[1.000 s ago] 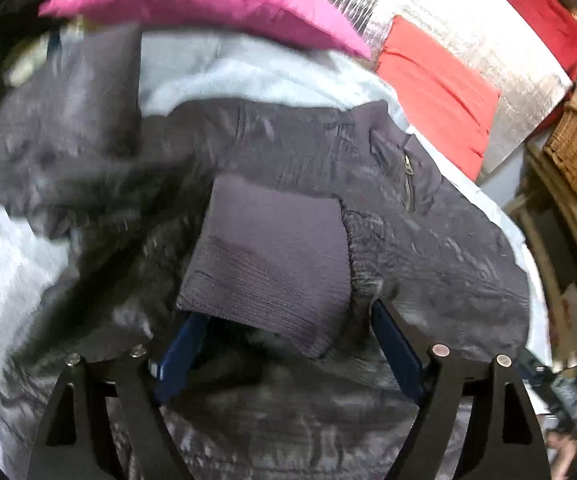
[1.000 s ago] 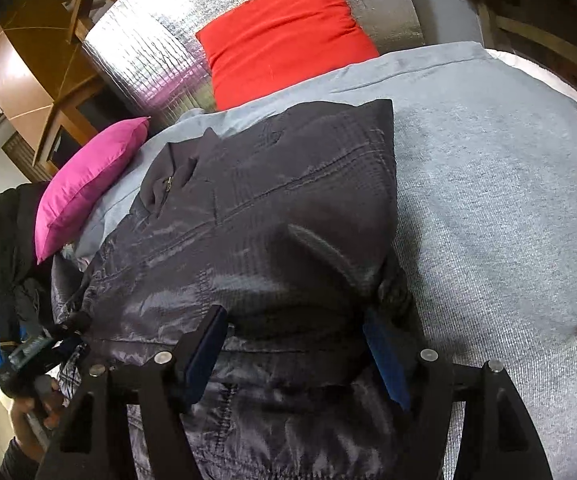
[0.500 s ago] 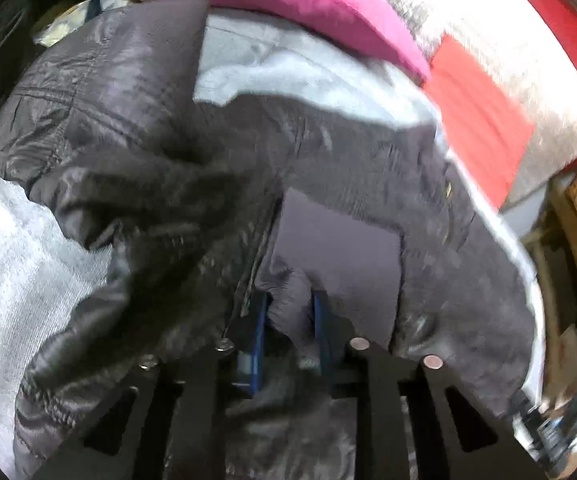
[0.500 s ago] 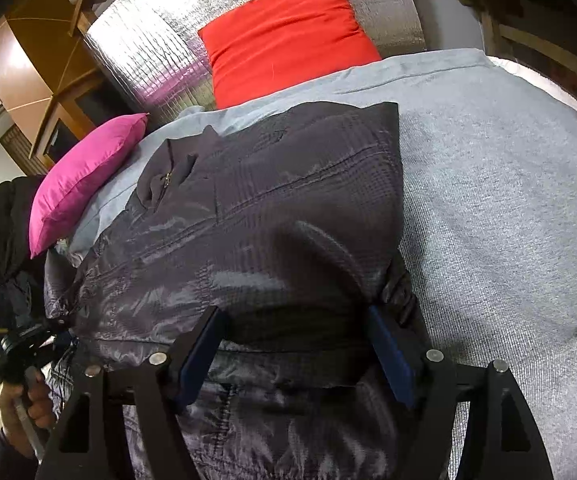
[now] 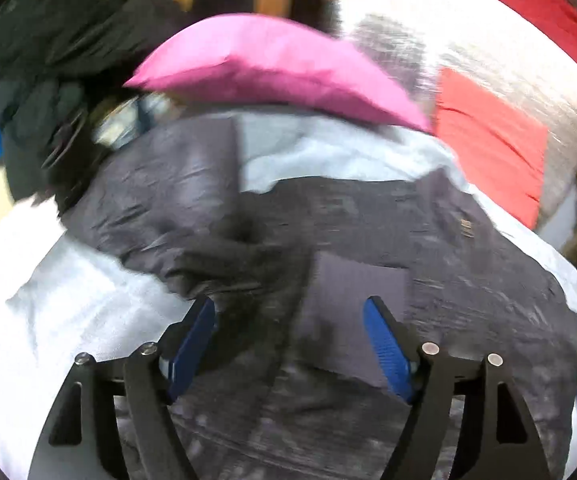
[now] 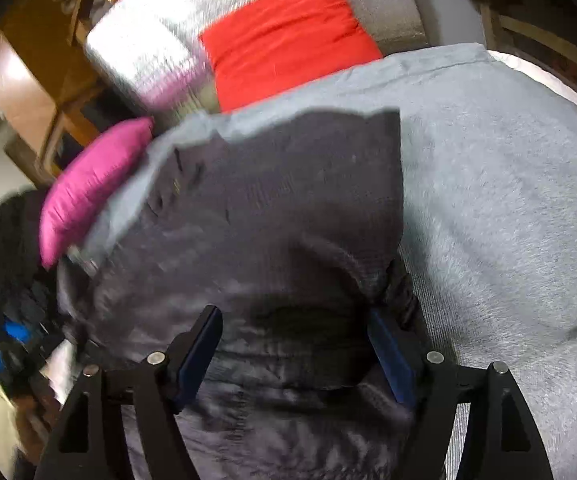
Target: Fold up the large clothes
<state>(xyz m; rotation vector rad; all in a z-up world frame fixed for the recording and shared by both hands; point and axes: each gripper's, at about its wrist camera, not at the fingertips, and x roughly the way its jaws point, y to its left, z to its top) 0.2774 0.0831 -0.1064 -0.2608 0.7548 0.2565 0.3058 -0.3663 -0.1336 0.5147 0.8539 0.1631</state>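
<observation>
A dark grey shiny jacket (image 5: 468, 280) lies spread on a light grey blanket (image 5: 328, 148); it also fills the right wrist view (image 6: 268, 220). Its ribbed knit cuff (image 5: 356, 292) lies on the jacket body, between and just ahead of my left fingers. My left gripper (image 5: 288, 316) is open above the jacket and holds nothing. My right gripper (image 6: 294, 328) is open, its blue pads astride a fold of the jacket near its right edge; I cannot tell if the pads touch the cloth.
A pink cushion (image 5: 272, 68) and a red cushion (image 5: 488, 148) lie at the far end of the bed against a silver padded backrest (image 6: 160, 40). Dark clothes (image 5: 48, 48) are heaped at the left. Bare blanket (image 6: 508, 200) stretches to the right.
My left gripper, shut on the cuff half a second ago, has opened and drawn back; the cuff now lies on the jacket. My right gripper stays open in about the same place.
</observation>
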